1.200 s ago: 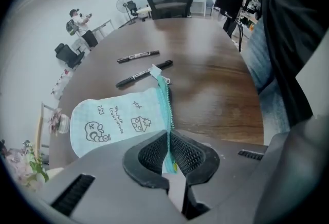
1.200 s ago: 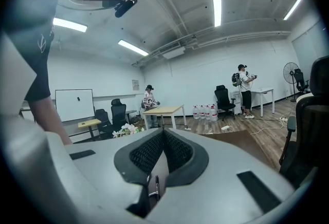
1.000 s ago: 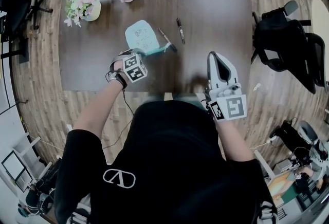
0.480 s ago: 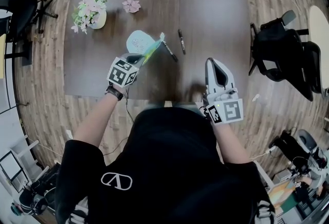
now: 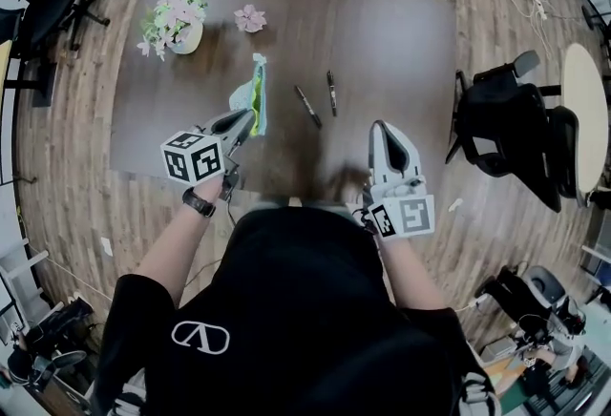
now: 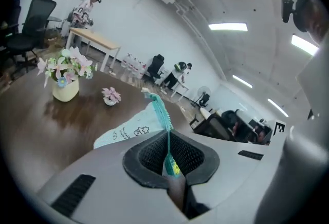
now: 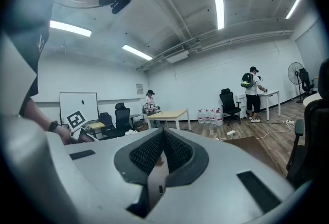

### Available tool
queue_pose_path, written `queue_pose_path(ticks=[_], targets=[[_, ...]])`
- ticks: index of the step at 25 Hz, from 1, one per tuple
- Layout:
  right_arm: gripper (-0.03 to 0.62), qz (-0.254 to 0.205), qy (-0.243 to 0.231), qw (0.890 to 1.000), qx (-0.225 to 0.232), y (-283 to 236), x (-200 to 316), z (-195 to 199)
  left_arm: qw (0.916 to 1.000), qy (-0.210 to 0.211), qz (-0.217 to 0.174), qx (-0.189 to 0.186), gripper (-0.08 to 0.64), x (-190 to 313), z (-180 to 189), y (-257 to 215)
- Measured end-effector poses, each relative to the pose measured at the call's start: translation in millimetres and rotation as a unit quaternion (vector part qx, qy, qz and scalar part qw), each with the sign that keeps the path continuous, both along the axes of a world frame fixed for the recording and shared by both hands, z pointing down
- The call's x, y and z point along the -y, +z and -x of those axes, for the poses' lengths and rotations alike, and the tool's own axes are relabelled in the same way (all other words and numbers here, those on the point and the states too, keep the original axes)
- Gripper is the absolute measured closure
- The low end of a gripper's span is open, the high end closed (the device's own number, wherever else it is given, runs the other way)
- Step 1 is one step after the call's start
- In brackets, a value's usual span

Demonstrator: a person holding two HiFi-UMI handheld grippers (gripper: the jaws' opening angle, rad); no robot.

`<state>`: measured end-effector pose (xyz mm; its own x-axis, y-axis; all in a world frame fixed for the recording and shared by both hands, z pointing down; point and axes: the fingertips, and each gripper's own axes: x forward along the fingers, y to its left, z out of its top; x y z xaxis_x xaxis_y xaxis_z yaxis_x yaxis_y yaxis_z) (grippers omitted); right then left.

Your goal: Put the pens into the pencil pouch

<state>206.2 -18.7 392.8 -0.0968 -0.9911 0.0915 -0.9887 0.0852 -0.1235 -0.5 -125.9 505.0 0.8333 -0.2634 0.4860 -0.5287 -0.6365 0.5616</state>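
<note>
Dark wooden table point(image 5: 382, 23) below. Left gripper point(image 5: 245, 121) pinched tight on pencil pouch point(image 5: 258, 90) zipper edge, pouch raised edge-on above table. Right gripper point(image 5: 380, 130) closed, empty, at near edge. Pens point(image 5: 307, 106) lie right of pouch. Best: steady pouch, mouth upward, before fetching nearest pen. Earlier, pouch lay flat; right gripper unmoved.

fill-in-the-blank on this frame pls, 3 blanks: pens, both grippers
1. ____ dark pens lie on the dark brown wooden table.
2. The left gripper is shut on the pale teal fabric pencil ____.
3. The right gripper is shut and holds ____.
Missing words: two; pouch; nothing.
</note>
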Motion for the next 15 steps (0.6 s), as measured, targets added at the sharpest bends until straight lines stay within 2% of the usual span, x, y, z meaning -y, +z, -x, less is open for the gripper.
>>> queue_pose_path(ticks=[5, 7, 10, 13, 15], targets=[[0.589, -0.017, -0.001, 1.000, -0.023, -10, 7, 4, 0.9992, -0.027, 0.005, -0.029, 0.545, -6, 5, -15], [0.204, -0.039, 0.007, 0.999, -0.030, -21, 12, 4, 0.9986, -0.038, 0.007, -0.036, 0.545, -6, 9, -16], [0.189, -0.027, -0.003, 0.999, -0.047, -24, 23, 5, 0.9979, -0.048, 0.009, -0.044, 0.545, -7, 12, -17], [0.192, 0.030, -0.023, 0.998, -0.048, -4, 47, -1, 0.9972, -0.053, 0.008, -0.053, 0.545, -11, 12, -19], [0.223, 0.082, -0.039, 0.995, -0.041, 19, 69, -7, 0.9970, -0.052, 0.005, -0.057, 0.545, -15, 11, -20]])
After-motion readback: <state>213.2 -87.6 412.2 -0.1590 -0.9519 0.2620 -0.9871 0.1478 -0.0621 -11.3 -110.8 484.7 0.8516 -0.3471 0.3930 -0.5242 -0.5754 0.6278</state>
